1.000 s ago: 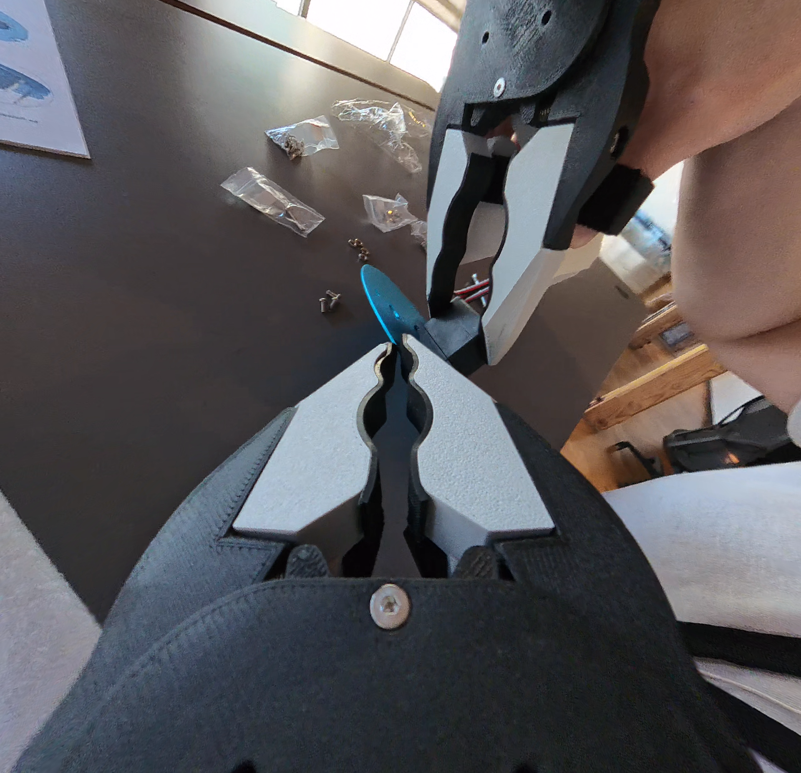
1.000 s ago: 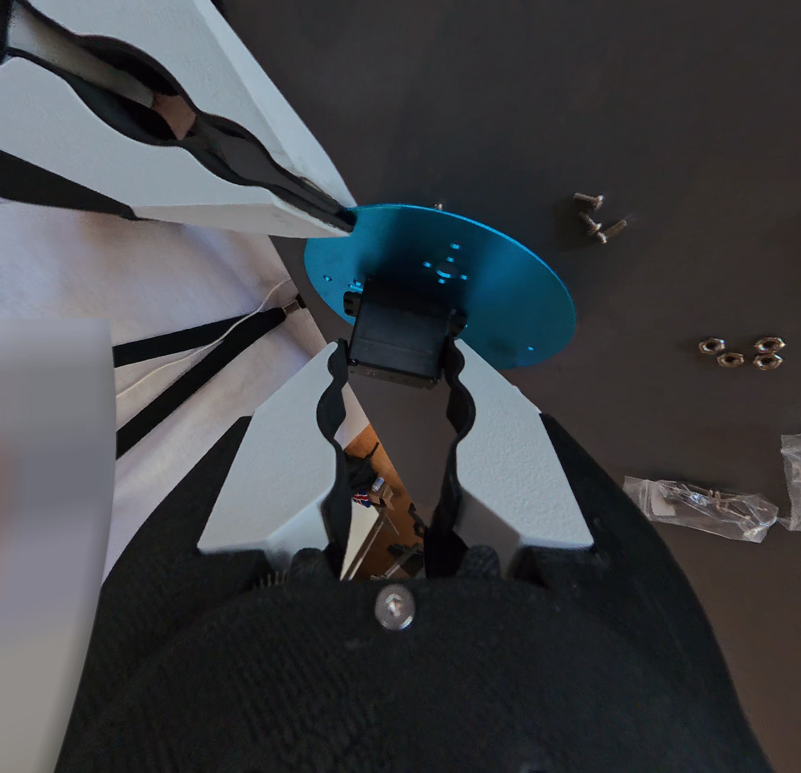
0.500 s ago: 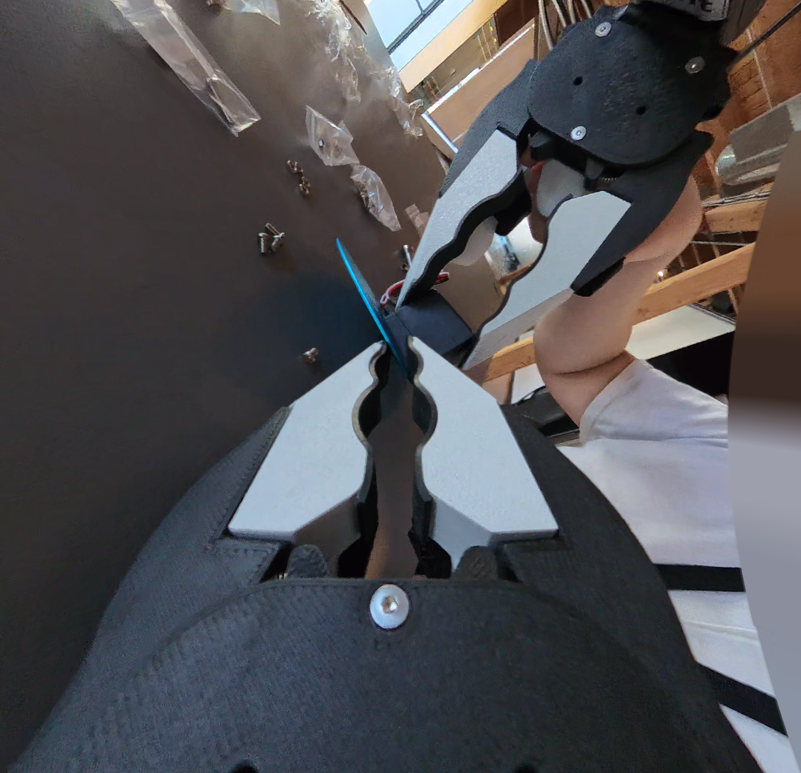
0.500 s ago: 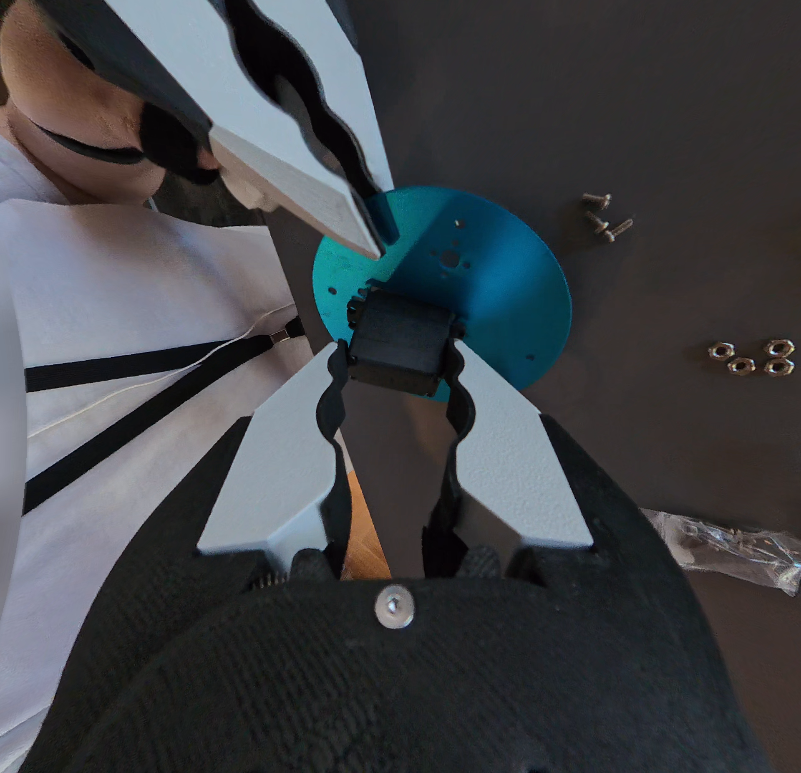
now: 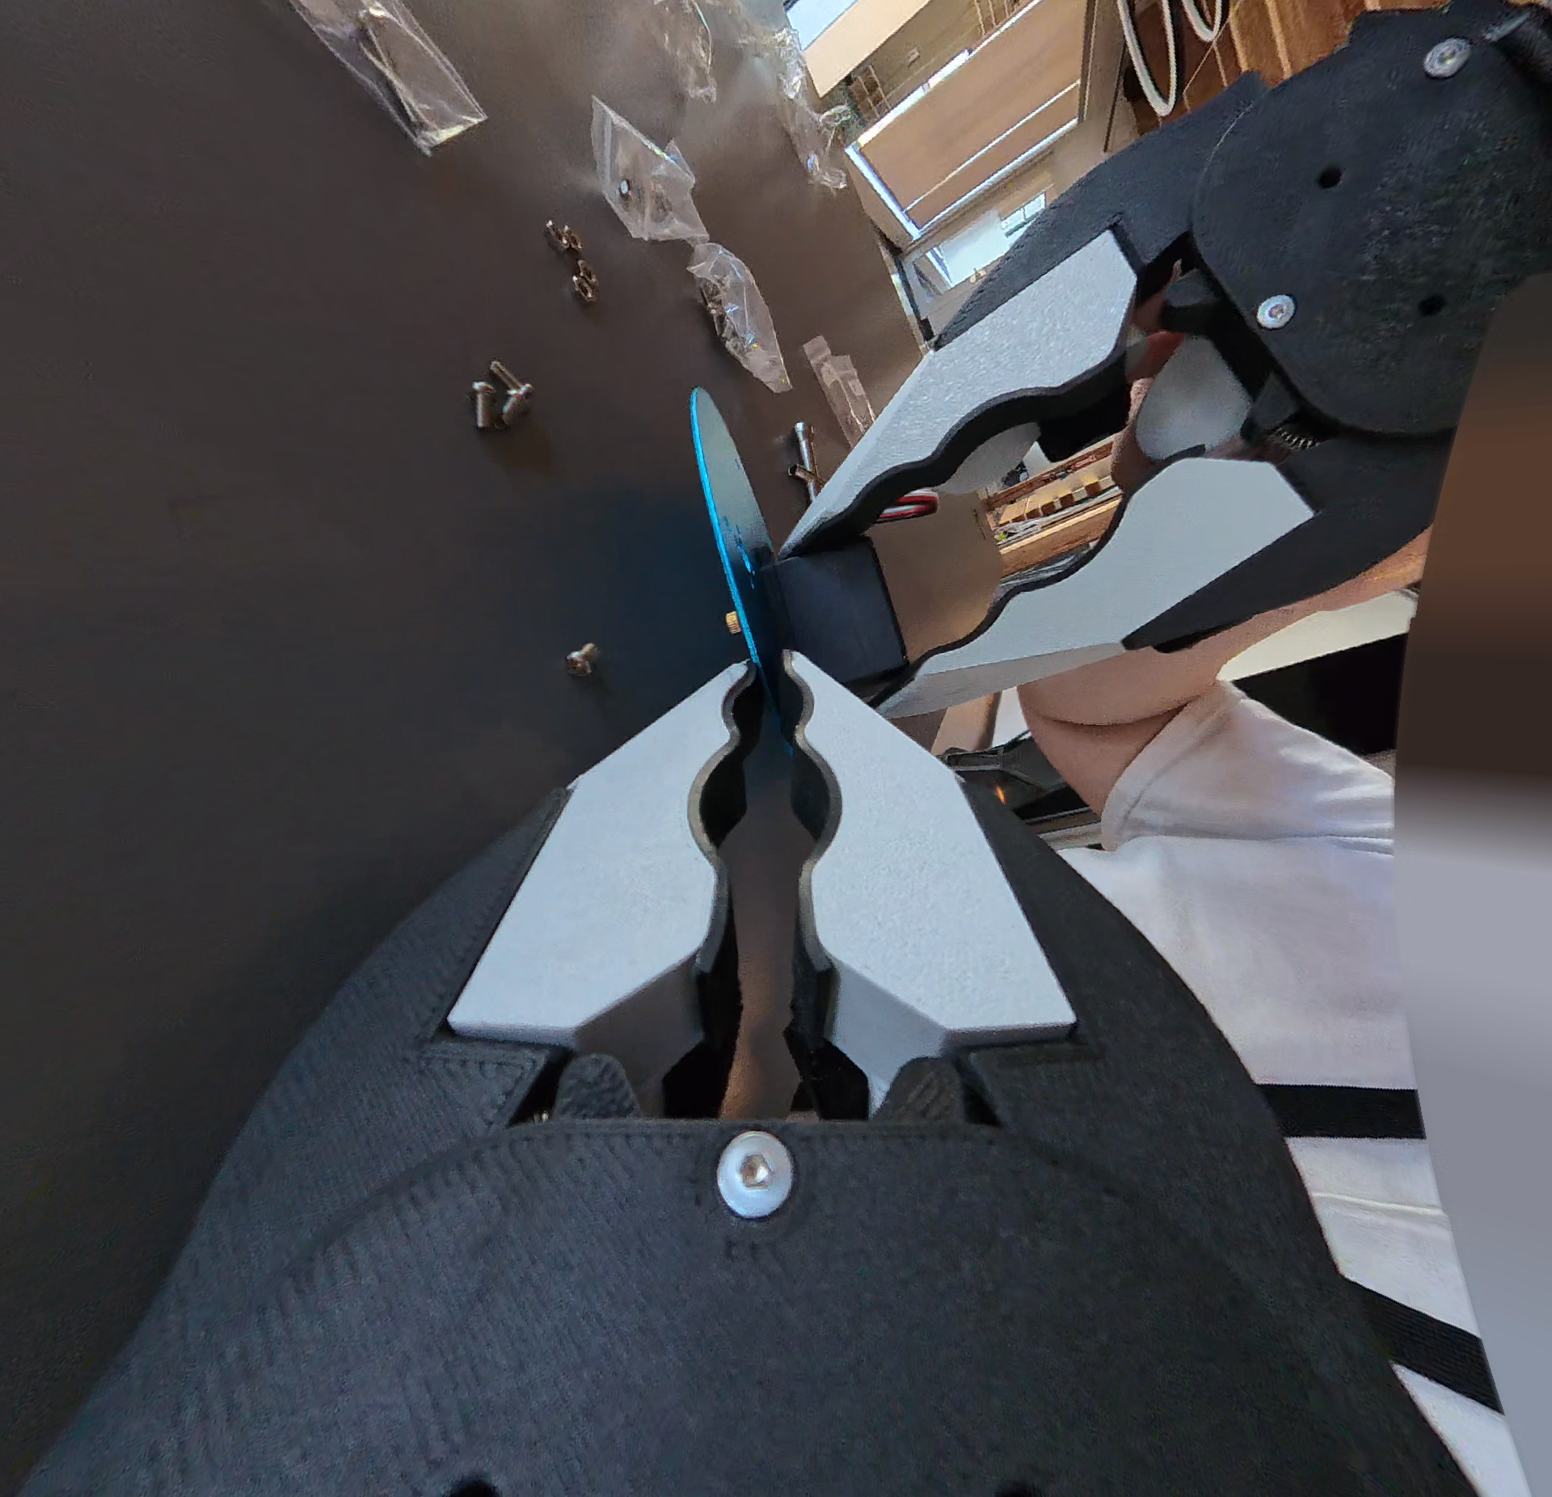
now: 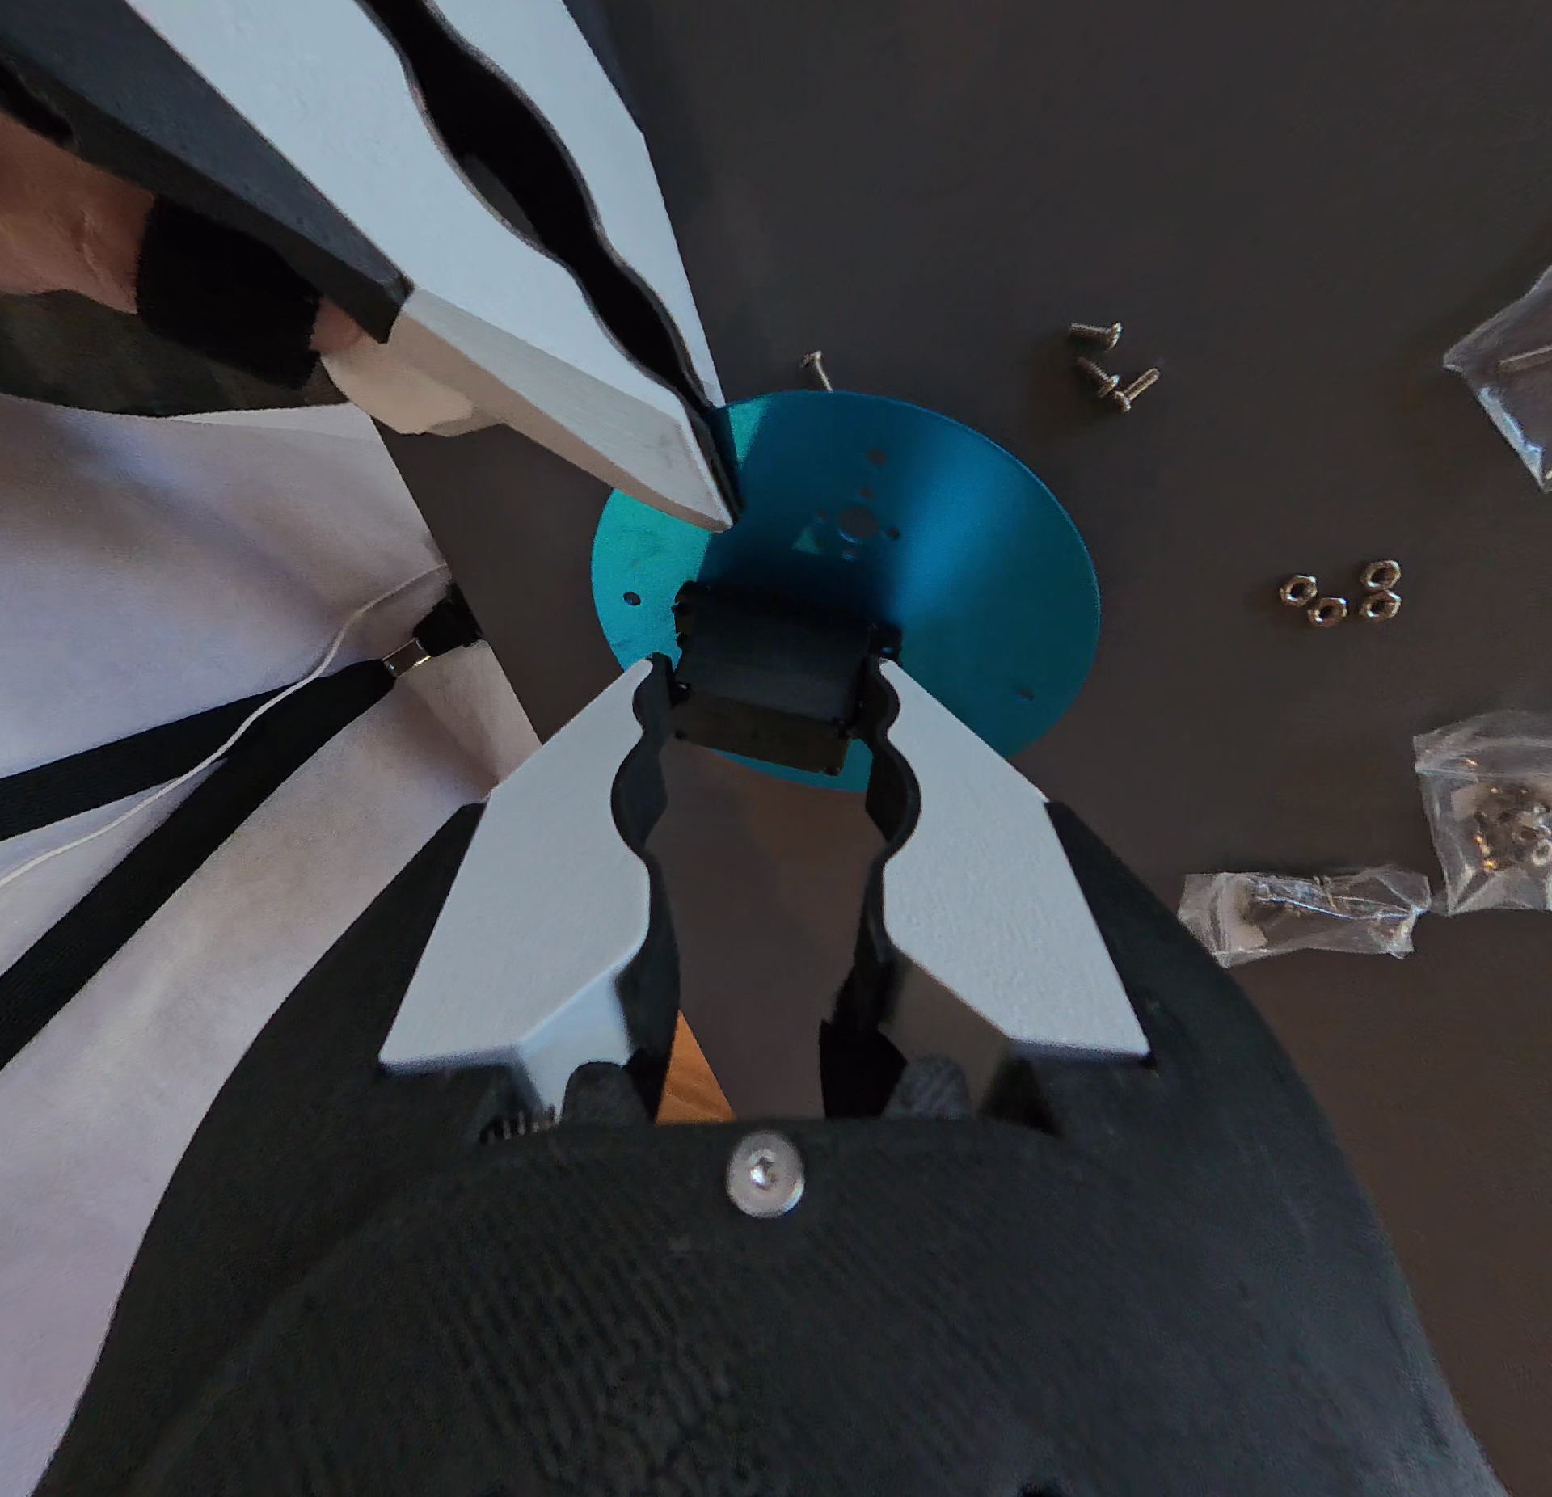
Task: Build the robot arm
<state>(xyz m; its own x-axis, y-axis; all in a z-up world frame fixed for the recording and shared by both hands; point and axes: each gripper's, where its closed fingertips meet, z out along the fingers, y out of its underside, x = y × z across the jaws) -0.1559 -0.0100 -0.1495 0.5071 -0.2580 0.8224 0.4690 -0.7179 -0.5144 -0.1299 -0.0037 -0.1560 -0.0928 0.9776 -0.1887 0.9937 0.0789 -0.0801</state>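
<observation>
A round blue metal plate point(image 6: 949, 550) with small holes is held in the air above a dark table point(image 6: 1092, 155). A black servo block point(image 6: 768, 680) sits against the plate's face. My left gripper point(image 5: 768, 676) is shut on the plate's rim; the plate shows edge-on in the left wrist view point(image 5: 729, 499). My right gripper point(image 6: 768, 684) is shut on the servo block, which also shows in the left wrist view point(image 5: 840, 608). The left gripper appears in the right wrist view point(image 6: 714, 466), pinching the rim from the upper left. Red and white wires point(image 5: 915, 506) trail behind the servo.
Loose screws point(image 6: 1108, 369) and several nuts point(image 6: 1344, 596) lie on the table right of the plate. One screw point(image 5: 581, 660) lies alone. Clear plastic bags of hardware point(image 6: 1310, 911) lie at the right. A person's white shirt with black straps point(image 6: 210, 785) is at the left.
Both grippers have tilted together with the plate and servo; the plate now stands edge-on in the left wrist view. The left gripper's hold on the rim has shifted toward the top.
</observation>
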